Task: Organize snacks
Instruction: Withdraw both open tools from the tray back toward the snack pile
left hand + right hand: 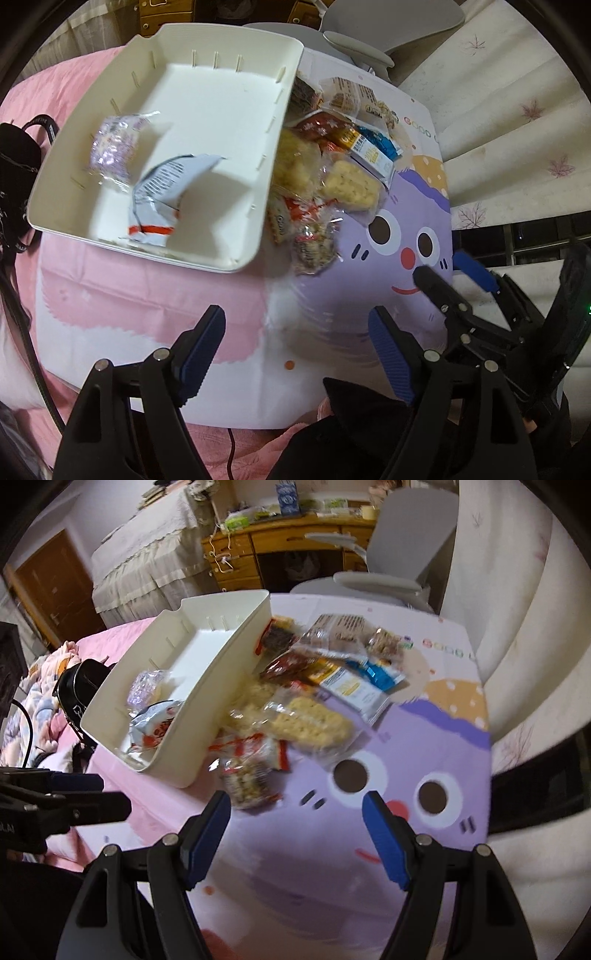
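Observation:
A white plastic bin (pixel 207 243) (pixel 207 709) lies on the table and holds a clear purple-printed packet (pixel 110 147) (pixel 146 688) and a white and red packet (pixel 162 199) (pixel 155 727). A pile of snack packets (pixel 325 166) (pixel 306 701) lies right of the bin, with a nut packet (pixel 314 247) (pixel 247 782) nearest me. My left gripper (pixel 299 347) is open and empty above the table, near the bin's front. My right gripper (pixel 295 830) is open and empty, just short of the nut packet; it also shows at the right of the left wrist view (pixel 450 269).
The table wears a pink and purple cartoon-face cover (pixel 388 794). A grey office chair (pixel 391 572) stands behind it and a white sofa (pixel 517 646) to the right. A black bag (pixel 14 177) lies left of the bin. A wooden desk (pixel 280 550) is at the back.

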The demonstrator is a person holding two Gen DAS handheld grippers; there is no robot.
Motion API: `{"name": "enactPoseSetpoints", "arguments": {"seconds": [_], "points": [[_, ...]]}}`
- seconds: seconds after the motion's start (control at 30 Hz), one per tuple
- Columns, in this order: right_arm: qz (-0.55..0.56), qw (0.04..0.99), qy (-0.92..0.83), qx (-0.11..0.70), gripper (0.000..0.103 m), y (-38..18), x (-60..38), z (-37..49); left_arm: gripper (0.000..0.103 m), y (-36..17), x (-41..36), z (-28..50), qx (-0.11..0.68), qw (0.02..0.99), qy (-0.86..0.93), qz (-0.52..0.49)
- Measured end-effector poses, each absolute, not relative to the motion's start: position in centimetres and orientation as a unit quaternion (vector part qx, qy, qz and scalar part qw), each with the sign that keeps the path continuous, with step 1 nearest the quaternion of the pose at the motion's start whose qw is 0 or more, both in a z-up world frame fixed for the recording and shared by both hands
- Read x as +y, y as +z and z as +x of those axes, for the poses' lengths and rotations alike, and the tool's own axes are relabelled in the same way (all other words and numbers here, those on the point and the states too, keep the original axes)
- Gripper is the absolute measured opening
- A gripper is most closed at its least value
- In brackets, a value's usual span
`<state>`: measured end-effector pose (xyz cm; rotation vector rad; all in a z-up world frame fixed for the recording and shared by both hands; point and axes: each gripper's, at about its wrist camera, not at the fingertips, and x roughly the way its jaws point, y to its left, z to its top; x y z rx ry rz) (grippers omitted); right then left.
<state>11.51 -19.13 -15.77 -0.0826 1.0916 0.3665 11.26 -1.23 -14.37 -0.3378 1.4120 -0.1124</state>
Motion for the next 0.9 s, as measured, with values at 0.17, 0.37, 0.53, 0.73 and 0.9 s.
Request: {"name": "enactPoseSetpoints", "arguments": {"seconds": [0.17,0.37,0.53,0.73,0.9], "points": [[-0.075,0.847,0.191,0.491,0.074,-16.6,-19.9,12.4,0.080,-15.9,-3.0,11.7,0.645,0.751,-0.036,-0.138],[-0.115,0.849,0.214,0.469,0.074,-18.2,-20.2,14.2,0.080,-18.0,-5.3,12.3,0.640,0.758,-0.030,-0.119],[-0.150,0.845,0.235,0.457,0.074,-20.2,-20.0,16.1,0.080,-19.7,-6.6,12.6,0.626,0.769,-0.011,-0.125],[-0.185,0.829,0.274,0.451,0.074,-22.6,-19.1,18.0,0.080,-21.5,-7.8,13.6,0.615,0.778,0.012,-0.124],[-0.224,0.809,0.315,0.442,0.074,-24.6,-18.3,19.2,0.080,-23.3,-8.1,14.7,0.594,0.791,0.047,-0.136]]}}
